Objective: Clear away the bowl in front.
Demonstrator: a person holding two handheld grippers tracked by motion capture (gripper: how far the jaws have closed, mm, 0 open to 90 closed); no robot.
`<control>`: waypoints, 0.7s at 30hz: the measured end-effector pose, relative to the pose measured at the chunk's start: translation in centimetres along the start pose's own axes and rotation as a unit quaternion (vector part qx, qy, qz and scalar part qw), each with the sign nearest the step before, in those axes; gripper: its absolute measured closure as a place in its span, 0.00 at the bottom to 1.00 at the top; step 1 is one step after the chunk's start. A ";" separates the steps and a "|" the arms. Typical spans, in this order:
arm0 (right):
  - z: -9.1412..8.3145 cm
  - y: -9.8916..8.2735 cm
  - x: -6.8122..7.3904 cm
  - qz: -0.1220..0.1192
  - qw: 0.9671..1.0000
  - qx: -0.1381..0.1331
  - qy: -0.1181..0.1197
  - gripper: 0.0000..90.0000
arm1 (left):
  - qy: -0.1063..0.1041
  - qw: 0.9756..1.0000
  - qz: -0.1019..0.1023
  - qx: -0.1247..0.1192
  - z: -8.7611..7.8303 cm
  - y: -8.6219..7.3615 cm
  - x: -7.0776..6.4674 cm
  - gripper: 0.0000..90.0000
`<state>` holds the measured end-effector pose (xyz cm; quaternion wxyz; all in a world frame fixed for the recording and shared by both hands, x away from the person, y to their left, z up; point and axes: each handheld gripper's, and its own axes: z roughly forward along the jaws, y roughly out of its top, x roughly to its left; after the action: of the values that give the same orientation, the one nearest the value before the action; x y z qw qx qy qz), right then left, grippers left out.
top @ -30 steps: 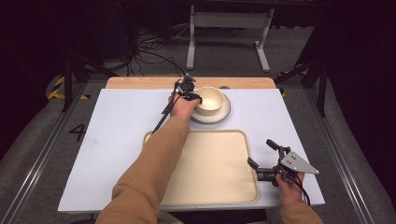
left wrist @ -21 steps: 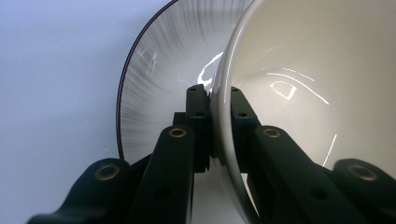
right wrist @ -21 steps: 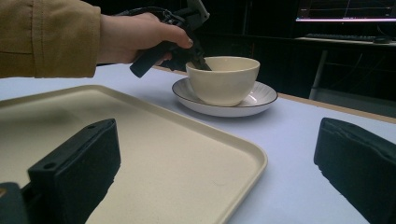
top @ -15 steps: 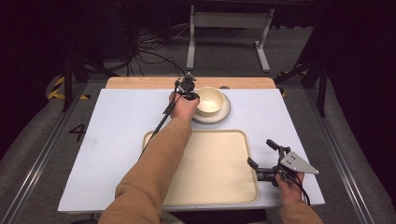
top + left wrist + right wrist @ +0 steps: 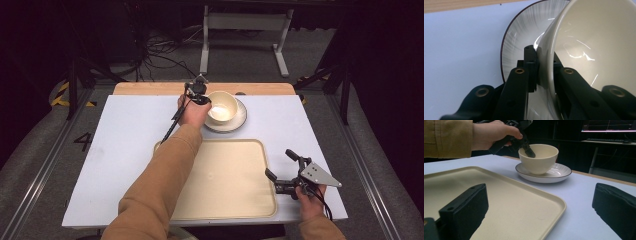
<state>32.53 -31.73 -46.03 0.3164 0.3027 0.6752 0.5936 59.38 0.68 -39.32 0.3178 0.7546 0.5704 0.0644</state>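
Observation:
A cream bowl (image 5: 223,106) sits on a white saucer (image 5: 240,121) with a dark rim at the back middle of the table. My left gripper (image 5: 202,99) is shut on the bowl's left rim, one jaw inside and one outside. The left gripper view shows the bowl (image 5: 594,45) pinched at the left gripper (image 5: 541,58), with the saucer (image 5: 524,32) behind it. My right gripper (image 5: 279,164) stands open at the right edge of a cream tray (image 5: 225,200), holding nothing. In the right gripper view the bowl (image 5: 539,161), saucer (image 5: 555,177) and left gripper (image 5: 529,150) lie beyond the tray (image 5: 499,195).
The white table top (image 5: 120,145) has bare room at the left and far right. A wooden strip (image 5: 150,88) runs along its back edge. A metal stand (image 5: 240,22) and cables are on the floor behind.

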 end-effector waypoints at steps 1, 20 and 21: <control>0.0 0.0 0.0 0.000 1.000 -0.002 0.000 0.01 | 0.000 1.000 -0.001 -0.001 -0.2 0.0 0.0 0.93; 0.0 0.0 0.0 -0.001 1.000 -0.003 -0.002 0.01 | -0.020 0.999 0.027 0.017 -5.1 0.7 -0.3 0.93; 0.0 0.0 0.0 -0.001 1.000 -0.003 -0.002 0.01 | -0.020 0.999 0.027 0.017 -5.2 0.7 -0.3 0.93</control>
<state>32.50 -31.74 -46.05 0.3193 0.3026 0.6731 0.5944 57.40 2.40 -34.74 0.3143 0.7760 0.5448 0.0481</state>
